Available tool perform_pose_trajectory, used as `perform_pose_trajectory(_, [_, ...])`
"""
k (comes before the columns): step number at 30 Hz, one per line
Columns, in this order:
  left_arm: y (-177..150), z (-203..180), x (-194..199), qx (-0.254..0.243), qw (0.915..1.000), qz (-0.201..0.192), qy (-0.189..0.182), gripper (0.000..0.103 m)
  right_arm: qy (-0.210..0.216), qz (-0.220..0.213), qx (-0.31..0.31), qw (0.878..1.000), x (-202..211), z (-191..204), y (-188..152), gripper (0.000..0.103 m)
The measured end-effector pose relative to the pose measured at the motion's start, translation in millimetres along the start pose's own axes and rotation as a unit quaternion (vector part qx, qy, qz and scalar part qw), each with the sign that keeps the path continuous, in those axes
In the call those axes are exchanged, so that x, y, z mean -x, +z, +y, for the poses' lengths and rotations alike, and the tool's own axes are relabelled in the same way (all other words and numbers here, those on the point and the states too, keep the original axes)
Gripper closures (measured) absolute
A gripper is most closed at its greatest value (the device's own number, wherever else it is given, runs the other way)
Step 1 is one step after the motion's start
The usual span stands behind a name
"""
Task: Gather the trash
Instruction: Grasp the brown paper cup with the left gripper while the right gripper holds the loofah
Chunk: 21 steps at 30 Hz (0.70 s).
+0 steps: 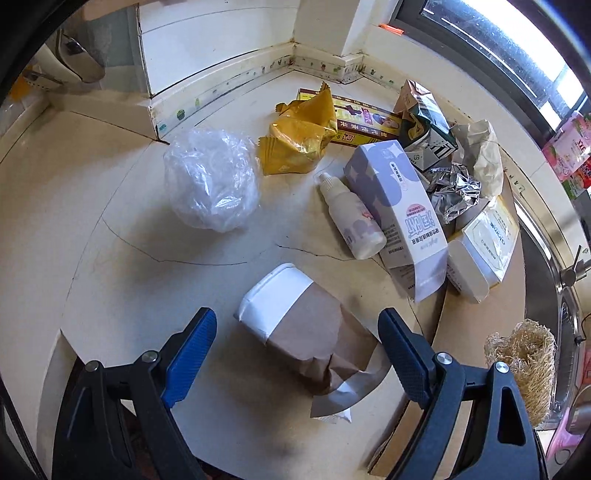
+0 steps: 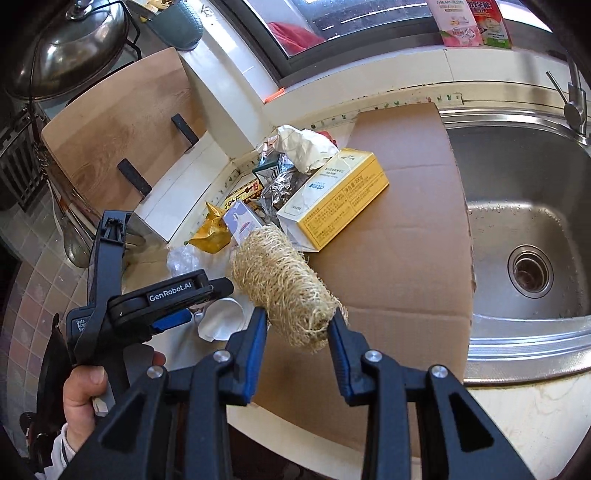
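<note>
In the left wrist view my left gripper (image 1: 297, 325) is open, its blue pads on either side of a crushed brown-and-white paper cup (image 1: 295, 325) lying on the counter. Beyond it lie a clear plastic bag (image 1: 210, 181), a yellow wrapper (image 1: 299, 136), a small white bottle (image 1: 351, 218), a lavender box (image 1: 395, 206), crumpled foil (image 1: 450, 188) and a yellow-white box (image 1: 480, 243). In the right wrist view my right gripper (image 2: 297, 321) is shut on a straw-coloured loofah scrubber (image 2: 284, 280), held above the cardboard sheet (image 2: 399, 229). The left gripper (image 2: 162, 295) shows at the left there.
A steel sink (image 2: 535, 240) with a tap (image 2: 574, 103) lies right of the cardboard. A wooden cutting board (image 2: 118, 125) leans against the wall at the back left, under a pot lid (image 2: 70, 40). The window sill (image 2: 472, 22) holds cartons.
</note>
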<state>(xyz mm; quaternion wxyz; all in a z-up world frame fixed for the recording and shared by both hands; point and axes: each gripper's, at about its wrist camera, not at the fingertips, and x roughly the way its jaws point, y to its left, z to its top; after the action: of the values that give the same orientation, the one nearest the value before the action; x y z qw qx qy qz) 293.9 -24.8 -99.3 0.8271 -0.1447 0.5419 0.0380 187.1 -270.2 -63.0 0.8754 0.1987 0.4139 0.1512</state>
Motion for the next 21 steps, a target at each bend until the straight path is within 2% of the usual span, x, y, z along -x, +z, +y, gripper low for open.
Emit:
perform_pose_trajectory(5, [-8,12,4,0.006,0.9995,0.0,-0.03,0.029,0.007,0.003,0.006,1.0,4,8,-8,0.07])
perform_pose_trajectory(7, [-13,15,7,0.007,0.9988,0.001,-0.048,0.042,0.009,0.005,0.008,1.0,4,12,-12,0.07])
perform_pose_trajectory(9, [-15,17,9,0.005,0.998,0.001,-0.062,0.048,0.011,0.009,0.009,1.0,5,14,-16,0.07])
perform_pose_trajectory(11, [-20,18,12,-0.001,0.9969,-0.006,-0.079,0.058,0.011,0.009,0.011,1.0,5,17,-20,0.07])
perform_pose_trajectory(13, [-24,14,14,-0.017,0.9968,-0.01,-0.077,0.063,0.009,0.01,0.013,1.0,7,19,-24,0.07])
perform_pose_trajectory(18, [-39,3,29,-0.066,0.9939,-0.037,-0.08,0.064,0.007,0.007,0.015,1.0,16,26,-32,0.07])
perform_pose_trajectory(21, [-50,8,55,-0.087,0.9912,-0.061,-0.079,0.064,0.009,0.003,0.018,1.0,26,33,-38,0.07])
